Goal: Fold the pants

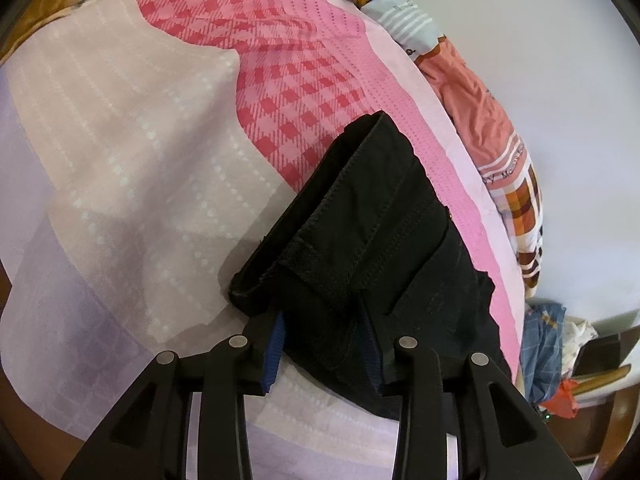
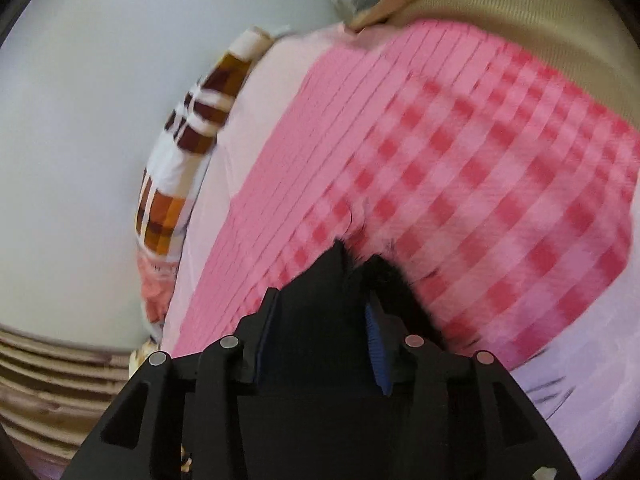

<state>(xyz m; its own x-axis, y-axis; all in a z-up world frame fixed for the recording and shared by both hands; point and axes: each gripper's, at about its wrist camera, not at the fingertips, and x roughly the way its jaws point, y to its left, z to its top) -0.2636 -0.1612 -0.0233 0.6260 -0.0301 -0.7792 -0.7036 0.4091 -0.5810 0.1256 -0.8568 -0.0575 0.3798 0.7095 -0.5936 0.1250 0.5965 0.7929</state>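
The black pants point(image 1: 372, 236) lie folded into a thick bundle on the pink and lilac bed sheet point(image 1: 132, 160). In the left wrist view my left gripper point(image 1: 324, 344) has the bundle's near end between its blue-padded fingers point(image 1: 276, 344), gripping it. In the right wrist view my right gripper point(image 2: 320, 328) has black pants fabric point(image 2: 320, 296) bunched between its fingers point(image 2: 376, 344), over the pink checked part of the sheet point(image 2: 480, 184). That view is blurred by motion.
A pile of orange and checked clothes point(image 1: 500, 136) lies along the bed's far edge by a white wall point(image 1: 560, 40). More clothes and a wooden chair point(image 1: 592, 380) stand at the right. A beige cushion point(image 2: 500, 4) sits at the bed's far end.
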